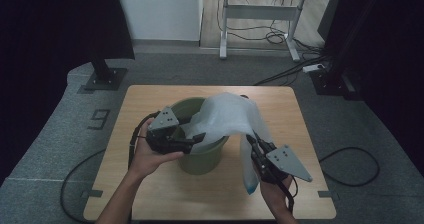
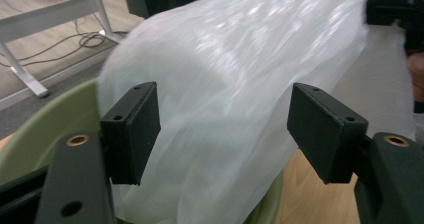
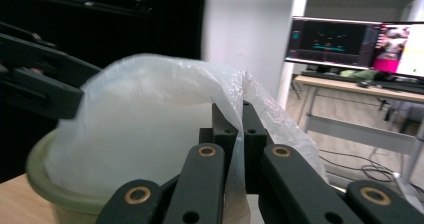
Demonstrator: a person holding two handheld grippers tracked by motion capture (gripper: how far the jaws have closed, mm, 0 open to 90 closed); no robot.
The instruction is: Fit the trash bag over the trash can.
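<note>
Clearly a bag-lining job on a pale wooden desk (image 1: 150,184), flat and smooth, with rounded corners. Standing near its middle, a green bucket (image 1: 202,159): round, stiff plastic, matte, wide mouth, walls narrowing a little toward the base. Judged light but steady enough to stay put under a gentle pull.

Draped over the bucket, a thin plastic bag (image 1: 225,116), milky and half see-through, crinkled, glossy where light falls. Partly inside the mouth, partly bulging above the rim, with one long flap hanging down outside on the right side, almost to the desk. Likely very light, limp and slippery; probably easy to tear or stretch if pulled hard. Best taken at the free edge, by a fold of film pinched flat, not at the puffed middle where nothing firm can be gripped.

Right tongs (image 3: 234,134) closed tight on a fold of the bag edge, the film passing between the two black jaws, seen plainly in the right gripper view. Left tongs (image 2: 225,134) spread wide open, one jaw on each side of the bulging film above the near rim, holding nothing. Jaw pads flat, black, hard-looking, square-cut.
</note>
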